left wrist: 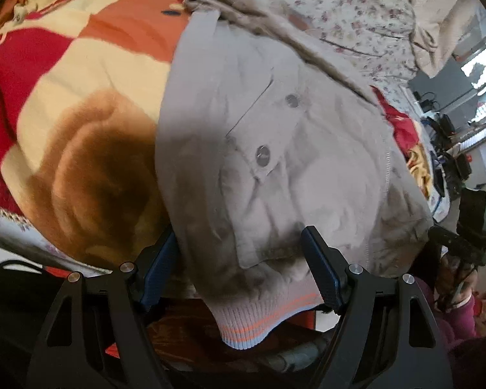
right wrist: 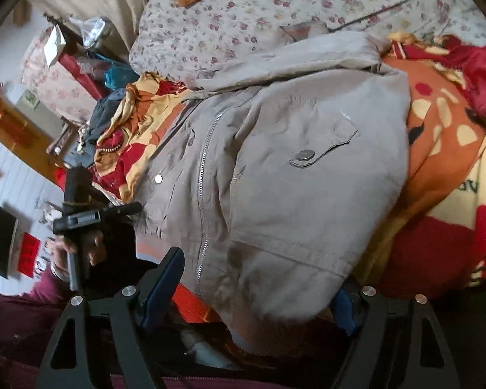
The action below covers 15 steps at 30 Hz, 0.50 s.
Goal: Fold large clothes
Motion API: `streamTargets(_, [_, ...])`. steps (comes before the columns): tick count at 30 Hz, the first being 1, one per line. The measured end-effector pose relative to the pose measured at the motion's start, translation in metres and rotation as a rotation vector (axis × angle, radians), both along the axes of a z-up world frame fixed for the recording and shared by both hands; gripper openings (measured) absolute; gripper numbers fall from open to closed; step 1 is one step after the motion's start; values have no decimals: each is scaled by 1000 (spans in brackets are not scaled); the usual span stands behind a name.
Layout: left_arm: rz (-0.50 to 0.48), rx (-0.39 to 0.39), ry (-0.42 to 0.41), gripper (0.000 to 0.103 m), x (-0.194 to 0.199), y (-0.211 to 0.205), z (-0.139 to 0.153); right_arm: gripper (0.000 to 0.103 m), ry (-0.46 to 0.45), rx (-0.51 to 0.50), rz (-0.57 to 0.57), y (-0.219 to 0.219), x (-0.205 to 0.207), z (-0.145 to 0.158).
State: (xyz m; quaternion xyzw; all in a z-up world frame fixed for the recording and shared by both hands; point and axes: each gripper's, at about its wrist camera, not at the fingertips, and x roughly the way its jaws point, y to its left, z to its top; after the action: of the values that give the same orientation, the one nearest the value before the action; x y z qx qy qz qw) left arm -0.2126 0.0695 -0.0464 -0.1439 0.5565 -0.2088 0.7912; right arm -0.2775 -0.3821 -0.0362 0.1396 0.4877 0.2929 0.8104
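1. Currently, we see the beige jacket (left wrist: 275, 162) spread front-up on the bed's checked blanket (left wrist: 64, 74), filling the centre of both frames.
2. Our left gripper (left wrist: 239, 259) and right gripper (right wrist: 259, 278) have jaws spread, straddling the ribbed hem (left wrist: 259, 317) at lower centre, not pinching it.
3. We judge folding barely begun: sleeves and body remain unfolded.
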Motion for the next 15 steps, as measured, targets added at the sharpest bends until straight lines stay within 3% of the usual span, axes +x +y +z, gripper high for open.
streamTargets(4, [-36,5,54,77,-3,-11,-11,79,77,-46,25,13,3,-21])
streamTargets(8, [-36,22,53,76,-4,-15,-13,79,38,-79,53,23,-1,-19])
streamTargets(9, [-36,15,53,70,-3,-16,-12,76,38,-86,54,25,-1,-20])
streamTargets(12, [-74,31,10,42,-10,-15,-2,24,4,-144,93,28,-6,-13])
streamTargets(15, [-70,0,-10,32,-13,-9,6,23,-36,-80,150,21,-14,4])
